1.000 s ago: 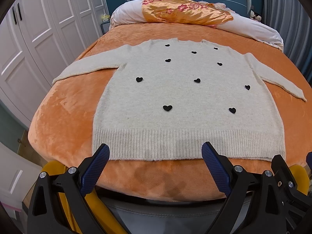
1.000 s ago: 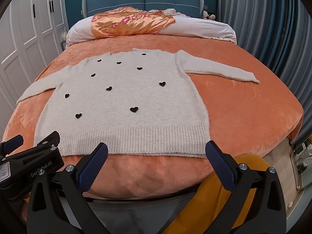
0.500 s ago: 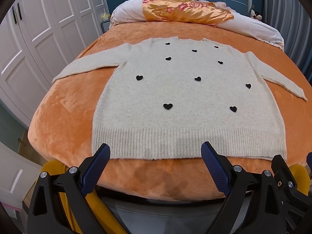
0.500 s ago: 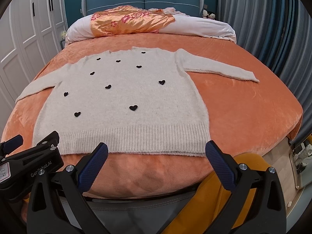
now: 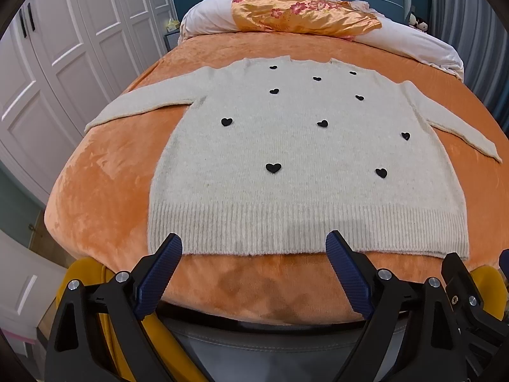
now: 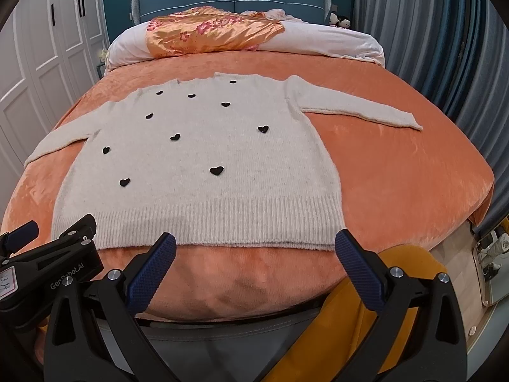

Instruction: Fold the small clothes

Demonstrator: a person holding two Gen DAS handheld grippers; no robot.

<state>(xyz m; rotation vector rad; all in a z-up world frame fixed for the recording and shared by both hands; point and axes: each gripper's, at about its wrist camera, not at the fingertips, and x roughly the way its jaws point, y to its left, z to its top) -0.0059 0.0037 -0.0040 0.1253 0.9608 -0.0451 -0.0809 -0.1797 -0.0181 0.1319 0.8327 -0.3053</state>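
Note:
A cream knit sweater dotted with small black hearts lies flat on the orange bedspread, front up, both sleeves spread out sideways and the ribbed hem nearest me. My left gripper hovers open just short of the hem's left half, nothing between its blue pads. My right gripper is open too, held before the hem's right half, empty. The left gripper's body shows at the lower left of the right wrist view.
A white pillow with a gold floral cloth lies at the head of the bed against a blue headboard. White wardrobe doors stand to the left, grey curtains to the right. Yellow trousers of a person show below the grippers.
Both grippers have eased slightly forward towards the hem; the sweater sits a little higher in both views. The sweater has not moved and both grippers stay open.

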